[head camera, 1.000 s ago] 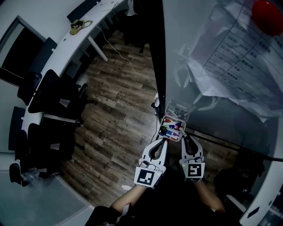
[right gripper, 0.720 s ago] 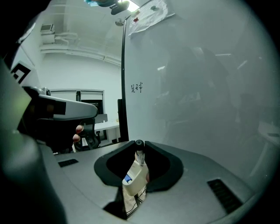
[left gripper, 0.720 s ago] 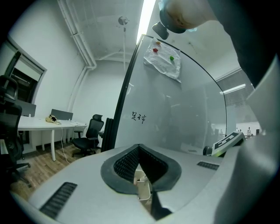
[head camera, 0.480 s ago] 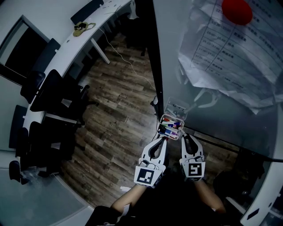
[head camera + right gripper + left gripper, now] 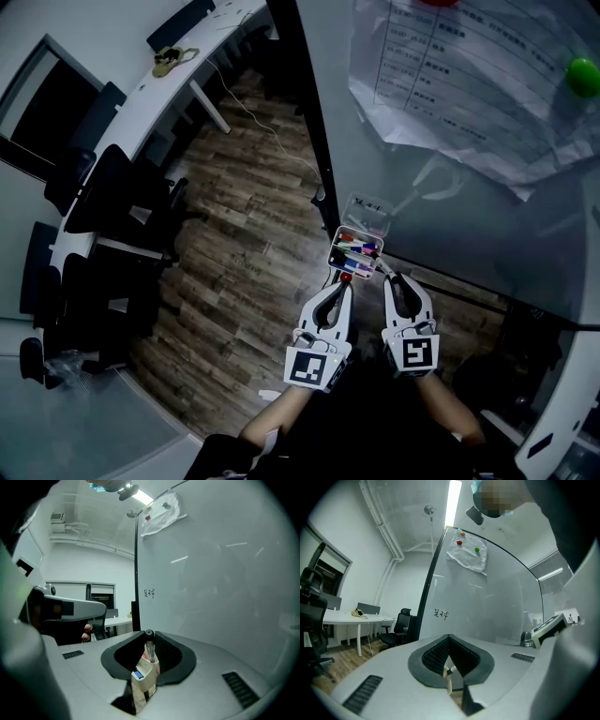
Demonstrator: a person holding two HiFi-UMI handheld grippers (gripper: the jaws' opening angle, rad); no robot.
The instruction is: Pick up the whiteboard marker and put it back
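Observation:
A small white marker box [image 5: 343, 236] hangs at the whiteboard's lower edge with several coloured markers in it. Both grippers sit just below it. My right gripper [image 5: 387, 279] is shut; in the right gripper view a whiteboard marker [image 5: 149, 645] with a black cap stands pinched between its fingertips, its lower end in the white box [image 5: 142, 680]. My left gripper [image 5: 345, 283] is shut at its tips, next to a red cap at the box's near edge. Through the gap under its tips [image 5: 449, 638] a slim white marker [image 5: 449, 673] shows; whether it is held is unclear.
The whiteboard [image 5: 487, 225] fills the right side, with paper sheets [image 5: 469, 84] pinned by a green magnet [image 5: 583, 76]. Its dark frame post [image 5: 314, 159] rises beside the box. Office chairs [image 5: 103, 216] and a long white desk [image 5: 150, 84] stand on the wood floor to the left.
The view has shifted so the papers and box sit higher in frame. Both grippers have edged up closer to the box's near edge.

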